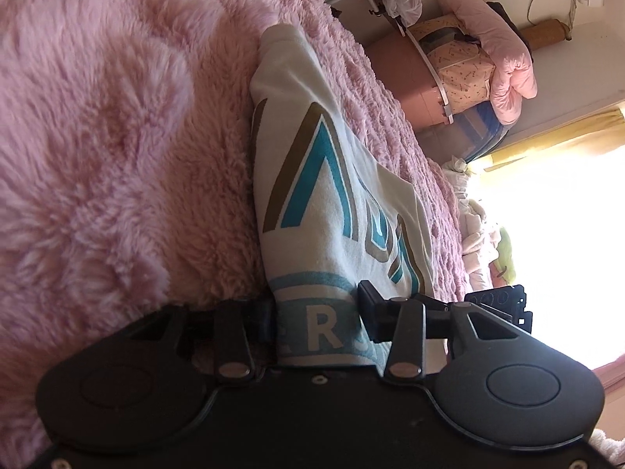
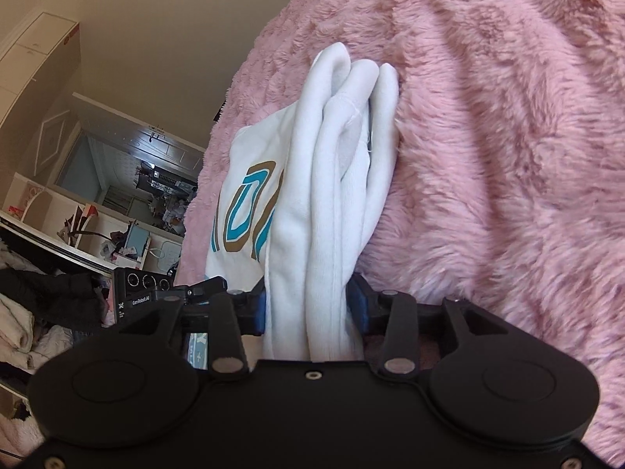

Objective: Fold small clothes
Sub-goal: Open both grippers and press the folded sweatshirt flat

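Your left gripper (image 1: 318, 318) stands fairly wide with the printed edge of the white garment (image 1: 336, 211) between its fingers; a gap shows beside the cloth, so judge it loose, not clamped. Your right gripper (image 2: 308, 305) straddles the thick bundle of white folds (image 2: 340, 195), and the blue pads (image 2: 358, 305) sit right against the cloth; whether they press it you cannot tell from this view.

The garment lies on the pink fluffy blanket (image 1: 109, 148) of the bed, stretched away from both grippers, print side up on the left, rolled folds on the right.

To finish this step well, let the cloth settle flat on the blanket before you part the fingers fully. Draw both grippers straight back along the fold line, not sideways, so the stacked layers do not slide. The long pile will likely cling to the knit and drag it, so lift slightly as you withdraw.

The garment looks like soft, thick cotton knit, matte, with a teal and brown lettered print (image 2: 250, 211) and a pale blue band (image 1: 312, 285) near the hem. The folds are rounded and springy, so they may open unless pressed down.
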Motion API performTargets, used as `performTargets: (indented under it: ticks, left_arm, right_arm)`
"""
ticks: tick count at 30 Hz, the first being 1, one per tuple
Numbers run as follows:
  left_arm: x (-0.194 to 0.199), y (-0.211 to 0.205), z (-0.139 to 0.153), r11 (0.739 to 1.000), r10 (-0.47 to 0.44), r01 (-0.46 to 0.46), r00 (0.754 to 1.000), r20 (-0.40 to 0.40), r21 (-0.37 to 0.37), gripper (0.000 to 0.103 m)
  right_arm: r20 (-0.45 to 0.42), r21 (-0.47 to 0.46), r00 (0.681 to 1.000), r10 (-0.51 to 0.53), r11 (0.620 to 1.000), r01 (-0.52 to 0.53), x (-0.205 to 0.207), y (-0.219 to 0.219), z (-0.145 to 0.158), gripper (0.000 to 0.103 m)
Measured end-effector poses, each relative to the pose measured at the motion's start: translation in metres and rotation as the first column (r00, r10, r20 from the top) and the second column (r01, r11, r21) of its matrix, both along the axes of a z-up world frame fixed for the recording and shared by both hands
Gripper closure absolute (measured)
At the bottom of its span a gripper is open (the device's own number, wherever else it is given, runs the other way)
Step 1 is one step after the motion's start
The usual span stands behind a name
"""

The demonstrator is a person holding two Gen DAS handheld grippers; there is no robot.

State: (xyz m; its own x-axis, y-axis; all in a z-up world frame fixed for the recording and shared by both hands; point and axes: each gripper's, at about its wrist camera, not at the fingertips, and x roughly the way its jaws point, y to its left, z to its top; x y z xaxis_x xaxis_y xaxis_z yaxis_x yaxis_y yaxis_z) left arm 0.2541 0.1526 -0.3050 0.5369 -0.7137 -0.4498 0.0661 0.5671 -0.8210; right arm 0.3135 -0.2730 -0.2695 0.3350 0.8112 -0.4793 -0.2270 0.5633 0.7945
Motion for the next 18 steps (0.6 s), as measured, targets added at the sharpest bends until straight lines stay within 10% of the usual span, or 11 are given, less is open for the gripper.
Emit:
performTargets:
  ticks: [9, 18]
  left_arm:
    - [-0.061, 0.003, 0.093, 0.976, 0.091, -0.12, 0.983, 0.16, 0.182, 0.056]
    - [-0.12, -0.078, 0.105, 0.925, 0.062, -0.136, 0.975, 0.212, 0.356, 0.055]
  right_arm:
    - [0.204, -0.189, 0.973, -0.105, 0.971, 0.145, -0.053, -0.016, 0.081, 0.054]
    - [0.485, -0.574, 0.856, 0.182, 0.804, 0.154, -0.136, 0.045, 0.114, 0.062]
